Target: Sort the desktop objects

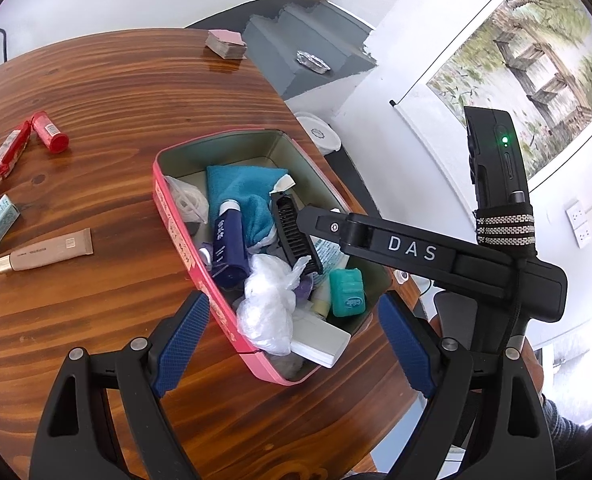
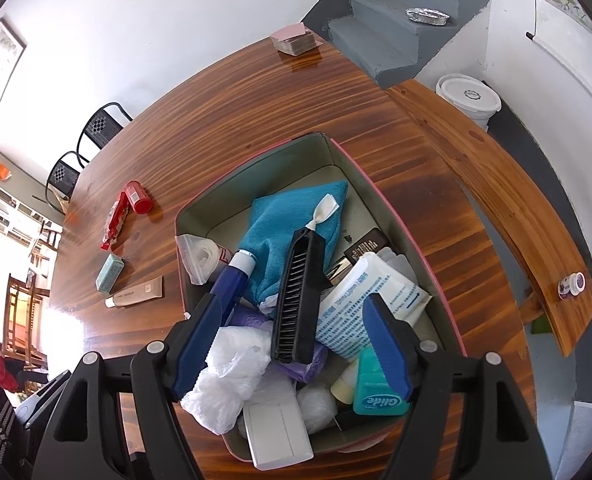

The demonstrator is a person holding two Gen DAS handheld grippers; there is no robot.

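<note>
Left wrist: left gripper (image 1: 294, 338) jaws spread, empty, over near end of pink tin (image 1: 184, 240) at table's (image 1: 96, 92) right edge. Right wrist: right gripper (image 2: 292, 344) jaws wide, nothing pinched, black comb (image 2: 296, 292) lying between them inside tin.

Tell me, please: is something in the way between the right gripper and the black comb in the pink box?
Nothing visible blocks it. The black comb lies on top of the pile in the pink box, resting on the teal cloth and a white plastic bag. The right gripper hangs open just above it, jaws either side of its near end.
</note>
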